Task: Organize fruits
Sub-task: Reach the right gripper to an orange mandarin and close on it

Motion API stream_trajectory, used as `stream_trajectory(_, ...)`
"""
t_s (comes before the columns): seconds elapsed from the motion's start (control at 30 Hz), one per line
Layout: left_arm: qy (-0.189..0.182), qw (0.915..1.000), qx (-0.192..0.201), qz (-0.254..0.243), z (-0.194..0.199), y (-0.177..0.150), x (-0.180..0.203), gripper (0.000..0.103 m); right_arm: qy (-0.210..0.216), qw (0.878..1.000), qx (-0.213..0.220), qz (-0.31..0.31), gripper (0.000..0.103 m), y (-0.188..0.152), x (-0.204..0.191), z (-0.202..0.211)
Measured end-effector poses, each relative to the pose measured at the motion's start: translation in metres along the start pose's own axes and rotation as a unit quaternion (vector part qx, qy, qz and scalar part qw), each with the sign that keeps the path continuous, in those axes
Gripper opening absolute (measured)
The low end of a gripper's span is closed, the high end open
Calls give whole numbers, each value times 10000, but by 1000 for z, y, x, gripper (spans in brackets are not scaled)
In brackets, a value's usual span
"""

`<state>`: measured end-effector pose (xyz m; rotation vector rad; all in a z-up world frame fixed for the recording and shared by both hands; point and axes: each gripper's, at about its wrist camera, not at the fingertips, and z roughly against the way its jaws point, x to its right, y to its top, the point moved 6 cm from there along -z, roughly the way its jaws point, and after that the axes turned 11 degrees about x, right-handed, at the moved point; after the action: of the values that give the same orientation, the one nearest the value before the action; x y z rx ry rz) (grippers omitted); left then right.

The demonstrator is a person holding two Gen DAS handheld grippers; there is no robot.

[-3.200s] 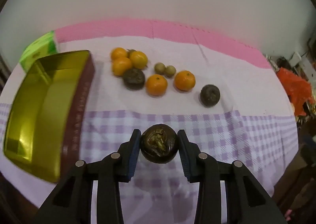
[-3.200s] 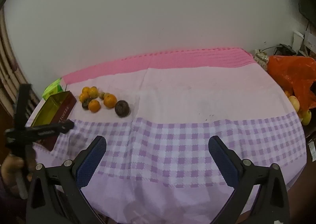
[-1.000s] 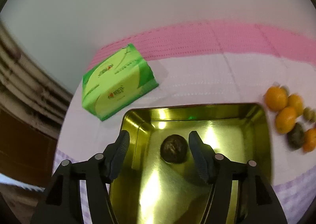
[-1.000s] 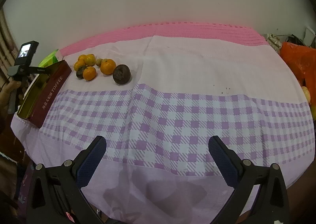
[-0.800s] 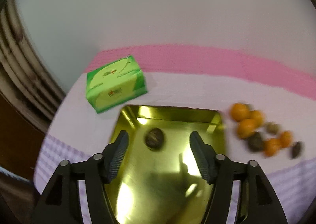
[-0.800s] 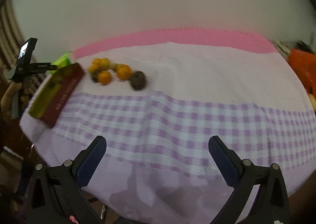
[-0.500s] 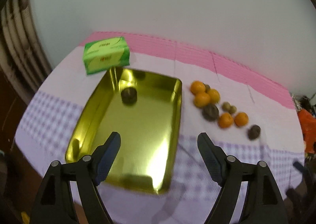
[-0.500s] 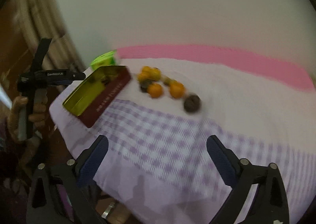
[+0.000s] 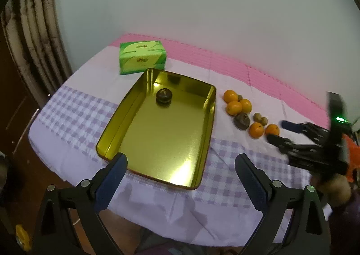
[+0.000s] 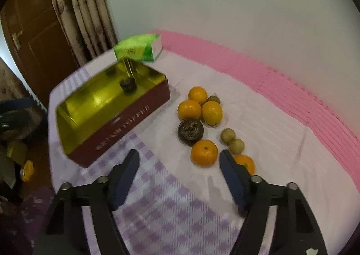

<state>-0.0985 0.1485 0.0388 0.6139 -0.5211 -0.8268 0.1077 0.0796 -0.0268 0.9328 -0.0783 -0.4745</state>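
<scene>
Sitting alone in gold tin (image 9: 208,106): dark fruit (image 9: 164,95).

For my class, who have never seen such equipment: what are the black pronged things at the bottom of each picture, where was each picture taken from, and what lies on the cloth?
A person holds a pair of tongs in each hand, each carrying a forward-looking camera. One picture looks along the left tongs, the other along the right tongs. Both are open and hold nothing. On the checked cloth lies a gold tin containing one dark fruit. Beside the tin lie oranges, another dark fruit and small brownish fruits. Behind the tin sits a green tissue pack.
</scene>
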Motion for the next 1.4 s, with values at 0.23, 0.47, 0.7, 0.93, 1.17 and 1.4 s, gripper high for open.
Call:
stream_trajectory(0.23, -66, 9996, 192, -193, -2, -3, 0, 96, -19, 9992, -373, 105, 65, -10, 10, -33)
stream_trajectory(0.47, -106, 9988, 11, -487, -14, -14, 9, 96, 40, 9977, -657, 132, 64, -17, 25, -52)
stream_trajectory(0.7, 163, 9963, 250, -810, -14, -14, 13, 96, 87, 9956, -930, 28, 35, -25, 30, -70)
stream_trajectory(0.93, 319, 9977, 484, -346, -12, -7, -6, 96, -29, 9988, -383, -314, 34, -28, 8, -23)
stream_trajectory(1.17, 589, 9967, 529, -162, -8, -3, -24, 96, 440, 9986, 209, -227, 35, 9, -44, 20)
stream_trajectory(1.4, 941, 9932, 613, -305, -9, -1, -39, 96, 645, 9969, 456, 59, 35, 72, -78, -2)
